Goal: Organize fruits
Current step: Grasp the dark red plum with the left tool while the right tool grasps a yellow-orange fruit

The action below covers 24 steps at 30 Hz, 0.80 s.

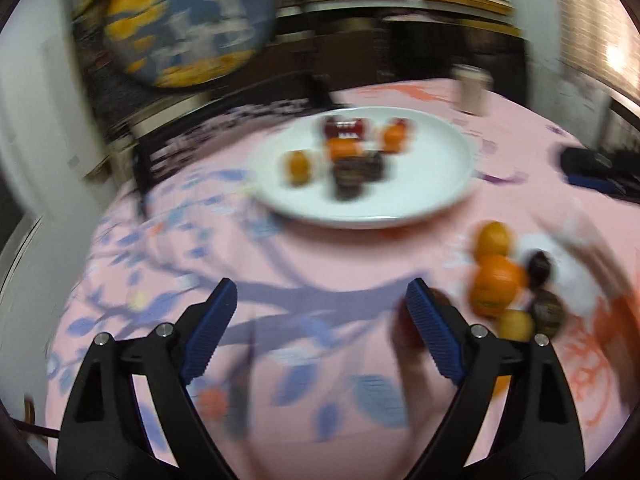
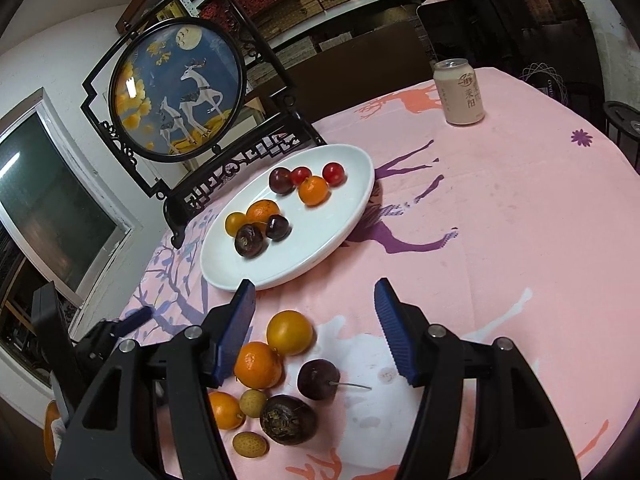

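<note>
You're between picks right now, by the look of it. Both tools are empty with the jaws apart: the right tool hangs over the loose pile on the worktop, and the left tool is spread wide over bare cloth, with the pile off to its right side. The left view is badly smeared, so I wouldn't trust it for fine detail.

The plate already has two little groups on it. Far end: a dark plum, two red fruits and an orange. Near end: a yellow fruit, another orange and two dark ones.

Still off the plate, bunched just beside each other: a yellow-orange fruit, a mandarin, a stemmed plum, a passion fruit, a small orange and two pale little ones.

Next move, I'd guess: drop the right tool onto one piece. The stemmed plum sits a bit apart from the rest, so it's the easiest to straddle without nudging neighbours. Round fruit rolls, so close gently and centred.
</note>
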{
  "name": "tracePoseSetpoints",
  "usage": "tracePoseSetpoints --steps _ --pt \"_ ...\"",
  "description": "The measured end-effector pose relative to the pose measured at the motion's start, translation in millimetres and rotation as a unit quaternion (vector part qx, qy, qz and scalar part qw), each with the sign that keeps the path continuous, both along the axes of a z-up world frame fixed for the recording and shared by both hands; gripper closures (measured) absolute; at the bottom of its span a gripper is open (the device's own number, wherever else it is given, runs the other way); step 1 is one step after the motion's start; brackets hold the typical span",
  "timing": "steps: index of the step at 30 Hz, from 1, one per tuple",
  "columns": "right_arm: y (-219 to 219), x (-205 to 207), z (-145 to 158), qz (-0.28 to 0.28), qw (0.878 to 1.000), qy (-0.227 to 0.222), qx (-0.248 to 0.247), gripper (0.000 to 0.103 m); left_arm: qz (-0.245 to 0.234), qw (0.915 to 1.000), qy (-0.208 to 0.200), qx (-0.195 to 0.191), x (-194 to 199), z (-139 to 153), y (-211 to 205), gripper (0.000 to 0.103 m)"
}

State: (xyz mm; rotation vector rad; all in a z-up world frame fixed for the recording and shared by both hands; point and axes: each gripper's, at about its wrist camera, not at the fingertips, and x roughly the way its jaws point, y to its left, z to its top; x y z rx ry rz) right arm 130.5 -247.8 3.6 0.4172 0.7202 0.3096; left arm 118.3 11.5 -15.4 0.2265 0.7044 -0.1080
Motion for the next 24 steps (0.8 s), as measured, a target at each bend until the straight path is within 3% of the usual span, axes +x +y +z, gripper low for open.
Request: tracePoseSetpoints --steps 3,5,8,10,12,16,21,24 --pt "1 0 1 0.003 1.0 -0.001 0.002 0.041 0.031 0.9973 0.015 -0.064 2 5 35 0.017" --pt "2 -1 2 0.005 1.0 -0.003 0.002 0.041 0.02 0.9968 0.011 -0.077 -5 7 35 0.017" --pt "1 0 0 0.003 1.0 0.0 0.0 0.041 -0.019 0.9988 0.001 -0.045 -19 4 12 0.017" --pt "1 1 -1 0.003 1.0 0.004 0.0 0.041 -0.039 0.9992 -0.003 -0.001 -21 -4 -8 0.017" --pt "2 1 -2 0.004 1.0 0.006 0.001 0.041 -0.05 0.9983 0.01 0.026 -16 -16 -20 0.017" --pt "4 1 -2 0.006 1.0 0.007 -0.001 0.041 -0.071 0.9969 0.022 0.026 -12 -22 -28 0.021" --pt "6 2 -5 0.009 1.0 0.012 -0.006 0.041 -0.1 0.9938 0.046 -0.01 -3 -25 -32 0.043" --pt "7 3 -8 0.011 1.0 0.018 -0.008 0.041 -0.109 0.9922 0.058 -0.017 1 -29 -37 0.051"
